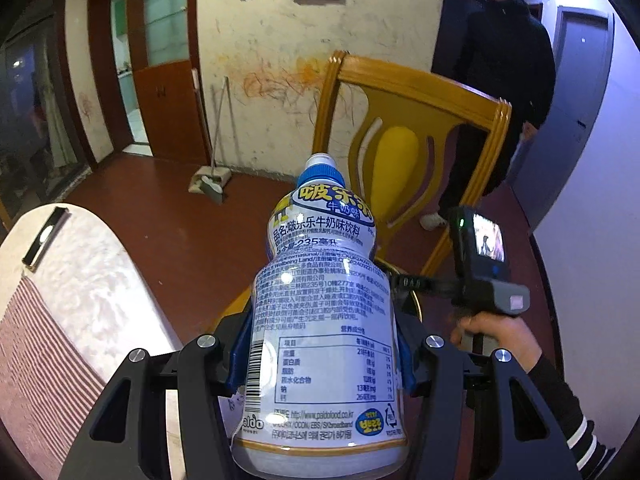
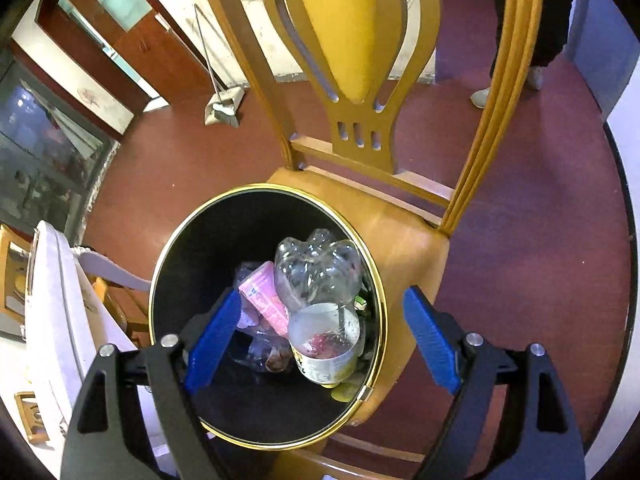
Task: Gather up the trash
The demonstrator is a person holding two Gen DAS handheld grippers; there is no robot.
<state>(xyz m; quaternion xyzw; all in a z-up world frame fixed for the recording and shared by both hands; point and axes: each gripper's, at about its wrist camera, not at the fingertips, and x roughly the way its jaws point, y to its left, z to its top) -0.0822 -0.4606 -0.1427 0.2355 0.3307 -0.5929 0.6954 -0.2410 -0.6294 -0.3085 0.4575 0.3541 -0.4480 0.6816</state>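
Left wrist view: gripping a white drink bottle (image 1: 320, 320) at centre frame in the left gripper (image 1: 320, 356), cap toward the yellow chair (image 1: 404, 120), right hand (image 1: 496, 332) at lower right. Right wrist view: hovering the right gripper (image 2: 316, 344), wide and empty, over the black bin (image 2: 180, 248) at centre, clear bottle (image 2: 316, 272) lying inside.

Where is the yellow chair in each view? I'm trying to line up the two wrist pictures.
Left wrist: yellow chair stands upper centre-right, behind the held bottle.
Right wrist: it fills top and centre; the bin sits on its seat.
Shared landmark: the dustpan by the wall.
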